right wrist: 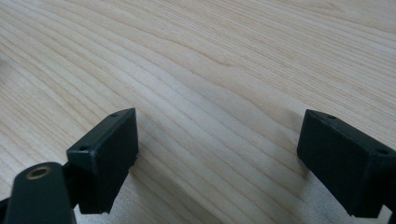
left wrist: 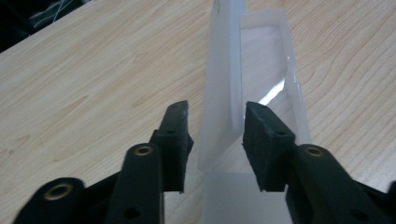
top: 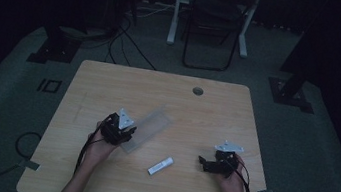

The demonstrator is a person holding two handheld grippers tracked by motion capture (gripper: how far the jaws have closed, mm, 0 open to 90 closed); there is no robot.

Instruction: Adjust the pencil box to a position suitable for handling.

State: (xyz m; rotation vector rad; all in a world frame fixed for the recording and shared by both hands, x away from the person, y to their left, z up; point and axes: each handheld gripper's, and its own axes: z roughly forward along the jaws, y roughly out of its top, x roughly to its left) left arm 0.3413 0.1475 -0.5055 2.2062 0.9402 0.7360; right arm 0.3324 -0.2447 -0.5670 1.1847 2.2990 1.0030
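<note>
1. two hand-held grippers over the wooden counter (top: 96, 176), one per hand.
2. left hand-held gripper (left wrist: 215, 135) sits at the near end of a clear plastic box (left wrist: 264, 65), which lies left of centre on the counter, long & flat, its lid standing up on edge.
3. the upright frosted lid (left wrist: 224, 84) runs between the left jaws. right pad (left wrist: 266, 140) looks to touch it; left pad (left wrist: 175, 135) has a narrow gap beside it, so jaws half-closed, not yet clamped.
4. right hand-held gripper (right wrist: 217, 158) rests at the right side of the counter, well apart from the box, jaws wide apart w/ bare wood between.
5. small white tube (top: 160, 166) lies on the counter between both hands, nearer the front edge, touching neither.
</note>
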